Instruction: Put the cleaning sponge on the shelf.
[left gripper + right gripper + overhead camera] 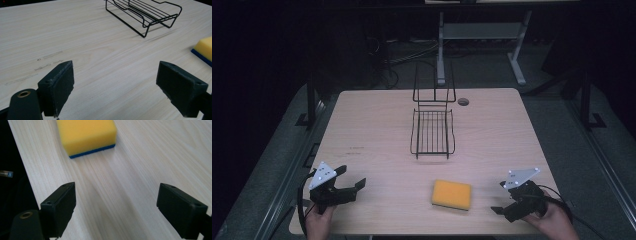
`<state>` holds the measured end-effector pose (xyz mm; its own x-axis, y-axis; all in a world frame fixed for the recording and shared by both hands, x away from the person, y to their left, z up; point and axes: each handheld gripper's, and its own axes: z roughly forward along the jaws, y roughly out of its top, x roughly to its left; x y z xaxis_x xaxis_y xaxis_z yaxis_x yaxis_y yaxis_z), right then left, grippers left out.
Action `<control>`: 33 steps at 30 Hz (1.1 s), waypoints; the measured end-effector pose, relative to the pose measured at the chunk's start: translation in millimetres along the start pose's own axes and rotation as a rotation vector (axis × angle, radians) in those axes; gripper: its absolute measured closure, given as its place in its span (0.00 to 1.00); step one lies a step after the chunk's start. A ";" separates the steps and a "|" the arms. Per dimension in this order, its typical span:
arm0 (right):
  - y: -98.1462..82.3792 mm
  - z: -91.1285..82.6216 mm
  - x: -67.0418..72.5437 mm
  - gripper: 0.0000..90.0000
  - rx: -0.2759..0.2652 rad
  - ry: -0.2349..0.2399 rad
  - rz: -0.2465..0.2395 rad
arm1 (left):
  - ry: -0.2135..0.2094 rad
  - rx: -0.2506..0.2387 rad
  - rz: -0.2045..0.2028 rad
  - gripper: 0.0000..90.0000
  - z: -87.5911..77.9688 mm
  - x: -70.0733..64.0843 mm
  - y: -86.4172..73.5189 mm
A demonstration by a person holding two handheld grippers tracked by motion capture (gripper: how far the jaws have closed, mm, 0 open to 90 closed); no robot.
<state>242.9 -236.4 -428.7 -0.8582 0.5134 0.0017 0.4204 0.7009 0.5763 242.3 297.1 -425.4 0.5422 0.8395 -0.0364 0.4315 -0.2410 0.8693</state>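
From the high view we see the table (pixel 377 130) with a black wire rack (pixel 432 131) near its middle and a yellow sponge (pixel 452 194) lying flat toward the near edge, at about six o'clock from the rack. Our left gripper (pixel 351 185) sits at nine o'clock from the sponge, well apart from it; our right gripper (pixel 501 197) sits at three o'clock, nearer to it. Both are spread wide and hold nothing

In the left gripper view, we find the left gripper (pixel 115 85) gaping over bare wood, the rack (pixel 145 15) at one o'clock and the sponge (pixel 203 48) at two o'clock

In the right gripper view, our right gripper (pixel 116 207) stands fully open and empty, the sponge (pixel 86 135) at eleven o'clock, apart from both jaws
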 end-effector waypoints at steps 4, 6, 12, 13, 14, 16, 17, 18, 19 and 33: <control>5.9 2.4 1.1 0.17 -0.002 0.011 -0.009 | 0.002 -0.002 -0.003 0.16 -0.9 0.9 -0.1; 9.4 4.3 1.7 0.17 0.003 0.017 -0.022 | 0.002 -0.004 -0.003 0.16 -1.3 1.0 0.0; 19.6 9.6 4.1 0.17 0.019 0.035 -0.054 | 0.002 -0.005 -0.005 0.16 -1.5 1.0 0.0; 21.1 10.5 4.6 0.17 0.021 0.037 -0.057 | 0.002 -0.005 -0.005 0.16 -1.5 1.1 0.0; 22.7 11.1 4.9 0.17 0.025 0.040 -0.061 | 0.001 -0.005 -0.005 0.16 -1.5 1.1 0.1; 26.1 12.5 5.7 0.17 0.028 0.043 -0.070 | 0.001 -0.006 -0.005 0.16 -1.3 0.9 0.2; 27.3 12.8 5.9 0.17 0.030 0.045 -0.073 | 0.000 -0.005 -0.003 0.16 -1.1 0.8 0.2; 29.4 13.4 6.2 0.17 0.029 0.048 -0.080 | 0.001 -0.005 -0.004 0.16 -0.9 0.5 0.1; 31.0 13.8 6.7 0.17 0.032 0.049 -0.080 | 0.000 -0.005 -0.004 0.16 -0.9 0.3 0.1; 54.5 21.7 12.2 0.17 0.046 0.086 -0.144 | 0.002 -0.013 -0.009 0.16 -2.9 2.4 0.4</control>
<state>261.7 -181.2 -415.0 -0.9316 0.3634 -0.0071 0.3028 0.7868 0.5378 241.7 300.5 -423.7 0.5369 0.8425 -0.0439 0.4271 -0.2266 0.8754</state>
